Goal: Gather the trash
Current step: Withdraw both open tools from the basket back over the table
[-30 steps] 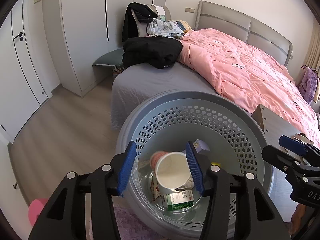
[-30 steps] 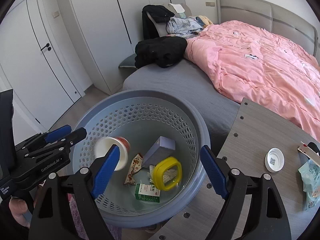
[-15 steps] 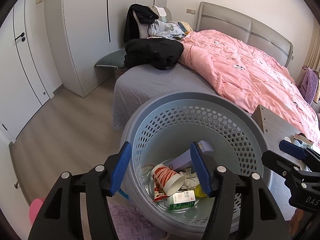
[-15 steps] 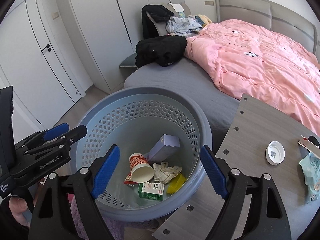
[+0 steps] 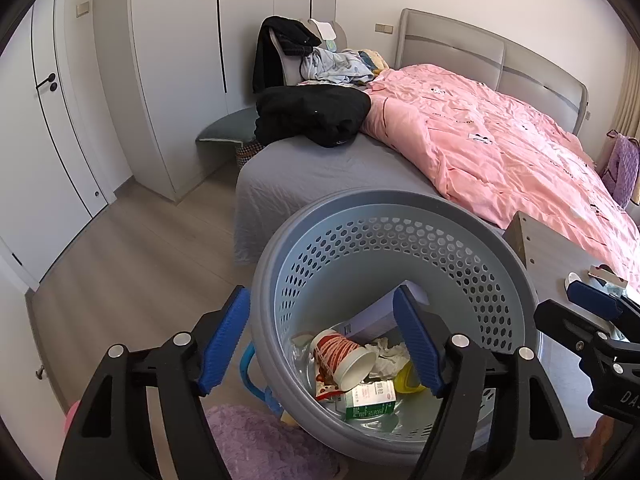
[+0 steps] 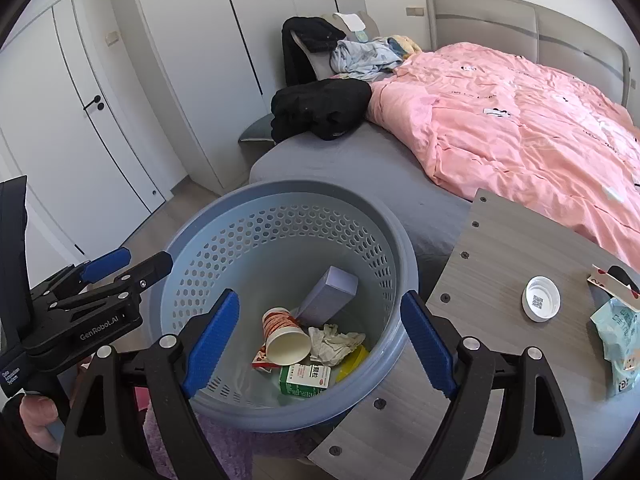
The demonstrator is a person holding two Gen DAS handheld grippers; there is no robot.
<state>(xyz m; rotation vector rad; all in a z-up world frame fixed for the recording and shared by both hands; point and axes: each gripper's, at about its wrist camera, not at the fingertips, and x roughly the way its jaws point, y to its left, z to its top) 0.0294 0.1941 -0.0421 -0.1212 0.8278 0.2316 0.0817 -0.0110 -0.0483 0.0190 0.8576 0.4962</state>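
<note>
Cup [image 6: 285,336], a second ago between the left tongs [image 5: 320,344], now lies on its side in the basket [image 6: 280,200] among box, tissue and carton; both tongs, left and right [image 6: 320,340], released and empty; cap [image 6: 540,299] and packet [image 6: 614,320] remain on the counter [image 6: 500,248].

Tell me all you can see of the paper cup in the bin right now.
The paper cup lies on its side at the bottom of the bin, open mouth toward the camera, inside plain cream, outside white with red print. It looks undented. It rests on a red-and-white wrapper, beside crumpled tissue and above a green box. No tool touches it.
</note>
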